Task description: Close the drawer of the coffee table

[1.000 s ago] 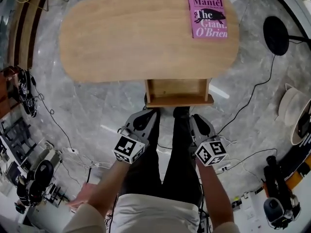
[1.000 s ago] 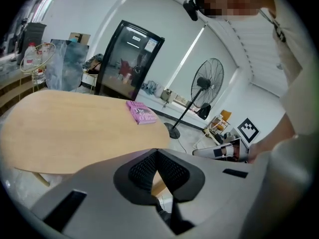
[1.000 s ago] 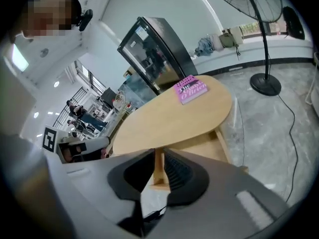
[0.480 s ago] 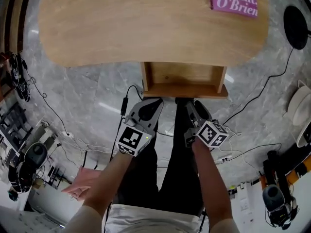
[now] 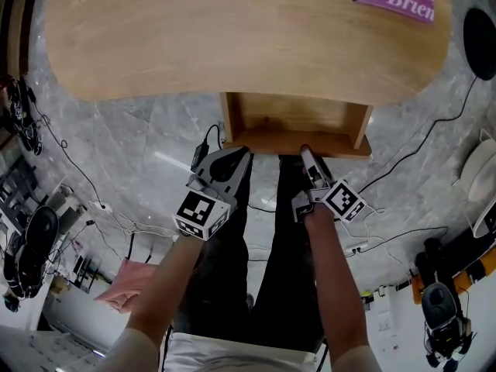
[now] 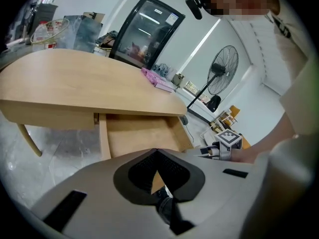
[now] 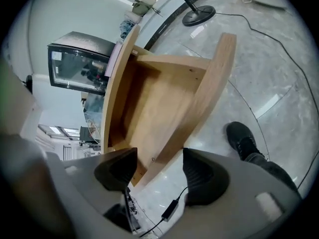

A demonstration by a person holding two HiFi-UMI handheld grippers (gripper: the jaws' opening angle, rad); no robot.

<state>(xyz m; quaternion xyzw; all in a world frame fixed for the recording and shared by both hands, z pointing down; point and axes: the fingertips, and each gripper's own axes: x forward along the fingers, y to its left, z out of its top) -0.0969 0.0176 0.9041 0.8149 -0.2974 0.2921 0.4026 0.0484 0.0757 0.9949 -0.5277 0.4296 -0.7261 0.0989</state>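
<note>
While the wooden drawer [image 5: 294, 122] stands pulled out, bare, under the coffee table's surface [image 5: 194, 45], the right gripper's [image 7: 159, 169] fingers are opening around its front board's [image 7: 199, 98] corner; the left gripper's [image 6: 156, 151] fingers are closed.

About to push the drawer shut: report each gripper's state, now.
Left gripper: closed, empty.
Right gripper: opening, gripping nothing; the light wooden drawer front shows in its gap.
</note>
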